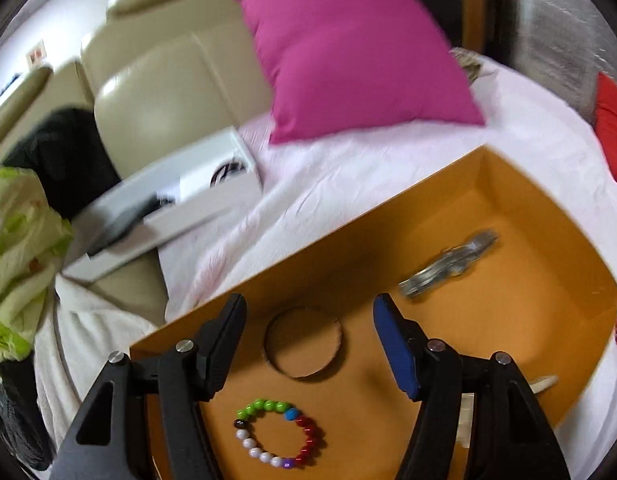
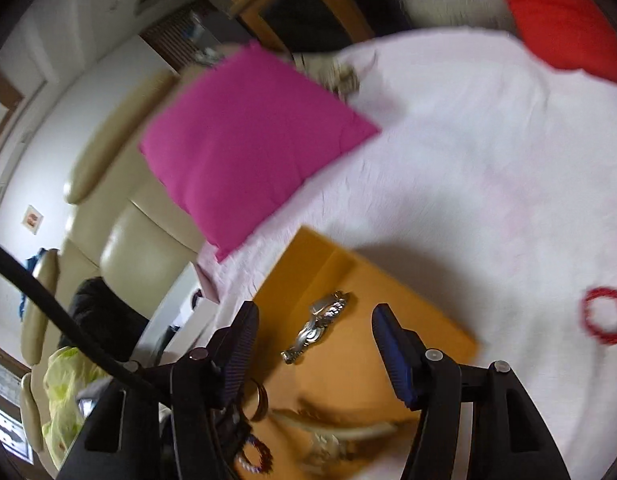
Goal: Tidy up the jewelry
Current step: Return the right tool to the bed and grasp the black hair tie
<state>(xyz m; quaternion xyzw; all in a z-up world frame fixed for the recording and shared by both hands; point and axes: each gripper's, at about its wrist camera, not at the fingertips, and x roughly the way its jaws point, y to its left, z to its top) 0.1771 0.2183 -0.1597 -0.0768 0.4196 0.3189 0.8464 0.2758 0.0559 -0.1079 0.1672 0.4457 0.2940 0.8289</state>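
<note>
An orange box (image 1: 540, 300) lies open on a white bedsheet (image 1: 348, 168) and holds most of the jewelry. In the left wrist view, a multicoloured bead bracelet (image 1: 279, 436) with green, red, white, blue and purple beads lies flat on the box floor at its near end. Just beyond it rests a plain brown bangle (image 1: 303, 343), and farther right lies a silver metal watch (image 1: 448, 266), blurred. The left gripper (image 1: 308, 344) hangs over the box with its jaws spread wide on either side of the bangle, gripping nothing.

In the right wrist view the right gripper (image 2: 314, 344) is likewise spread apart and empty, above the watch (image 2: 316, 326), which lies between its fingers without touching them. A red bead bracelet (image 2: 603, 315) lies outside the box on the sheet, well to the right.

Beyond the box, a magenta pillow (image 1: 348, 56) leans at the far side of the bed against a cream padded headboard (image 1: 160, 92). A red cushion (image 2: 564, 16) sits at the far right, and a white carton (image 1: 168, 208) lies to the left.
</note>
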